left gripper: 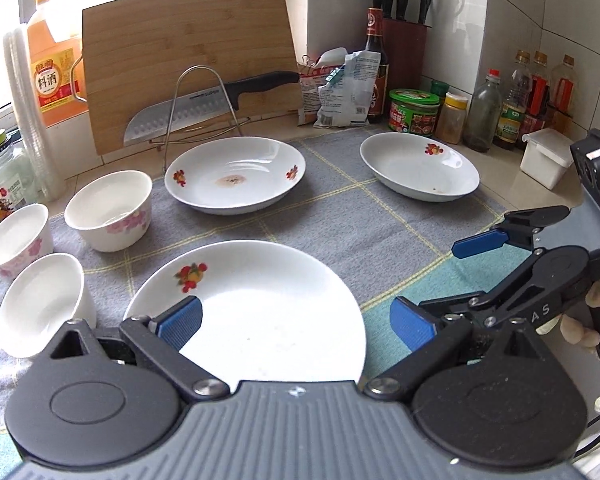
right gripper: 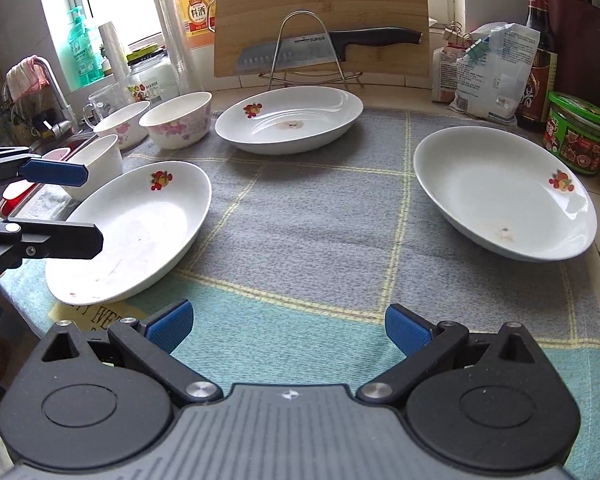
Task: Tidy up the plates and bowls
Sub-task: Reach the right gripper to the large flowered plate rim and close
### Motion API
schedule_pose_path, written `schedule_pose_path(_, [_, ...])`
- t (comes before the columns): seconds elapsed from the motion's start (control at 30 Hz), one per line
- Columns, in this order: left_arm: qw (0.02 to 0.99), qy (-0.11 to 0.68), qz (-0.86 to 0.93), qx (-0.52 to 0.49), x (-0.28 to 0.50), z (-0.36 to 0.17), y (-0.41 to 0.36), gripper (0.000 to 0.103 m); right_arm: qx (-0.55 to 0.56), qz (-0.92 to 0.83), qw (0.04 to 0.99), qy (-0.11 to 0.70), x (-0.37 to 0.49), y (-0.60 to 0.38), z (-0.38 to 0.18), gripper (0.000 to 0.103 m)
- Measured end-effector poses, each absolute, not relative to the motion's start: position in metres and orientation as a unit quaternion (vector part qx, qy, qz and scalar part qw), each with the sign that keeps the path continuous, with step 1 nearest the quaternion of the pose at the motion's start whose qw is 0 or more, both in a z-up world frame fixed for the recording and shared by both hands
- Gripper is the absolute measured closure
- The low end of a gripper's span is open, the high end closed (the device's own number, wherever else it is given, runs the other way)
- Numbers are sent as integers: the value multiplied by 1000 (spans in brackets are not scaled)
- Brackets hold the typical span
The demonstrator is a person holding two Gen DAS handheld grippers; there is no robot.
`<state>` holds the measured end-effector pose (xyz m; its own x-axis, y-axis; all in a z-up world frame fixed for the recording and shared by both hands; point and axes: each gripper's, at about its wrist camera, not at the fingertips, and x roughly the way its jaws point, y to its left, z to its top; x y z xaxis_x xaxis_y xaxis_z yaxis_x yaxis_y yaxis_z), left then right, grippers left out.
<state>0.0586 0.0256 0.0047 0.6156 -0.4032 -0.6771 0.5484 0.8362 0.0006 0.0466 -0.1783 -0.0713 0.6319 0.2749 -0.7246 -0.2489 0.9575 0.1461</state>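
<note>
My left gripper (left gripper: 296, 326) stands wide open, empty, its blue pads straddling the near white porcelain plate with the fruit motif (left gripper: 252, 304): one pad over the plate's floor, the other past its rim at 3 o'clock. I judge I hold it so to take that rim first. My right gripper (right gripper: 288, 326) is likewise spread and holds nothing, hovering over the teal band of the checked grey cloth (right gripper: 320, 216) (it also shows in the left view at 3 o'clock, jaws apart).

Outward from there, the plates lie well apart on the cloth. The second fruit-motif white plate (left gripper: 236, 174) sits at 12 o'clock from my left jaws and has a brownish smear in its middle. The third white plate (left gripper: 420, 166) lies at 1 o'clock, with a few small specks near its front edge. The near plate is faintly filmed, otherwise bare.

At 10 o'clock are three white bowls with pink flowers. The tallest bowl (left gripper: 110, 210) seems to have a little clear liquid in its bottom, the middle bowl (left gripper: 18, 240) looks empty, and the nearest bowl (left gripper: 44, 304) tips toward me, empty. Stacking like with like looks the sensible plan, none of it begun.

Behind, a bamboo cutting board (left gripper: 188, 60) leans on the wall, with a black-handled kitchen knife (left gripper: 216, 106) resting across a wire rack.
</note>
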Motion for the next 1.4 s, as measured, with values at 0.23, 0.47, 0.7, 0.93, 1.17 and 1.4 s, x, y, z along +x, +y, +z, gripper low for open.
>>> schedule_pose_path(0.23, [889, 361, -263, 107, 53, -3, 70, 4, 29, 148, 903, 403, 52, -146, -64, 0])
schedule_pose_path(0.47, [874, 379, -279, 121, 46, -18, 103, 4, 47, 158, 898, 408, 57, -118, -60, 0])
schedule_pose_path(0.7, [861, 390, -298, 137, 47, -44, 110, 4, 41, 153, 890, 427, 56, -93, -63, 0])
schedule_pose_path(0.93, [856, 390, -309, 140, 57, -57, 109, 4, 36, 160, 877, 451, 48, -78, -64, 0])
schedule_pose_path(1.17, [858, 372, -323, 144, 64, -60, 104, 0, 47, 154, 868, 470, 47, -71, -72, 0])
schedule_pose_path(1.4, [859, 364, -330, 143, 69, -62, 104, 0, 65, 160, 859, 482, 66, -73, -79, 0])
